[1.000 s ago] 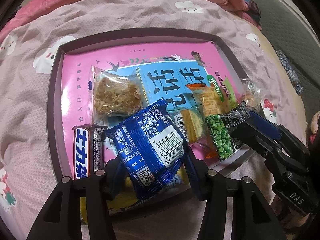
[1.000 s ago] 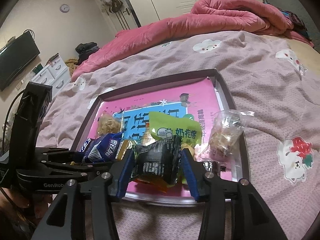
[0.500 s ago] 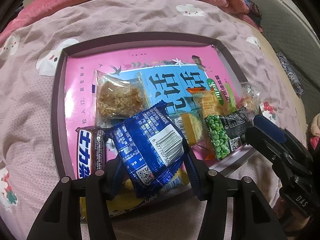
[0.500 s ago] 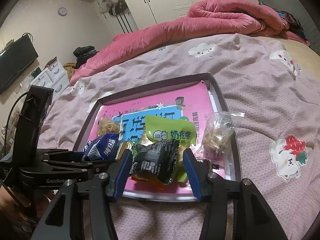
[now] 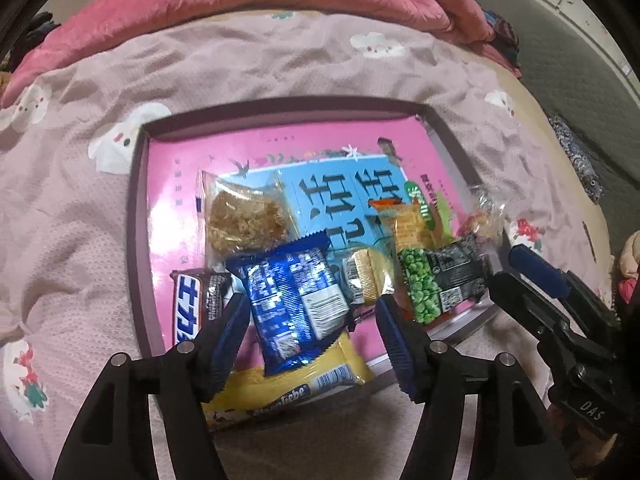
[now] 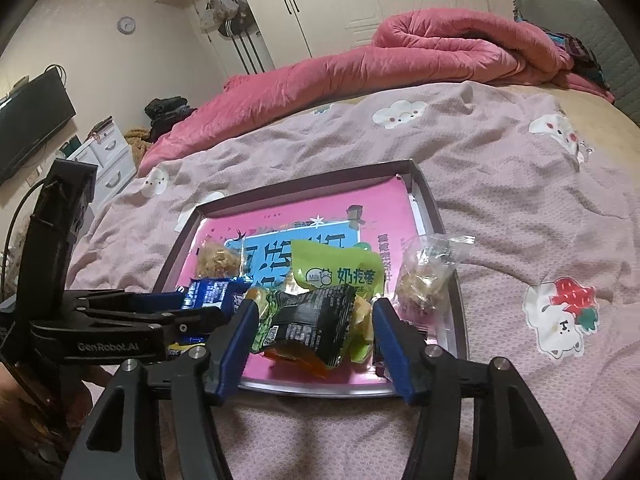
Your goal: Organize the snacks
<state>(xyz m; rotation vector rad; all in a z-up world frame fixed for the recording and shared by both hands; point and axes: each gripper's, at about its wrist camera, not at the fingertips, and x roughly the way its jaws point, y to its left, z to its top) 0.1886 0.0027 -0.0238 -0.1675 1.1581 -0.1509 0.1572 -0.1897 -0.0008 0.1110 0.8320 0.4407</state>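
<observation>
Left gripper (image 5: 312, 320) wide open, with the blue snack packet (image 5: 294, 300) lying loose between the fingers on the pink tray (image 5: 172, 208), touching neither pad. Right gripper (image 6: 312, 336) also spread apart, around the black pea packet (image 6: 308, 324) without a visible grip. Just beyond the right fingers, a green milk-snack bag (image 6: 340, 272).

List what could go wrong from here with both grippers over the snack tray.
The clear-wrapped snack lies across the tray rim and could slip onto the bedspread. The snacks overlap: closing the left gripper on the blue packet may drag the yellow packet underneath. The right gripper works close beside it, so they could collide.
</observation>
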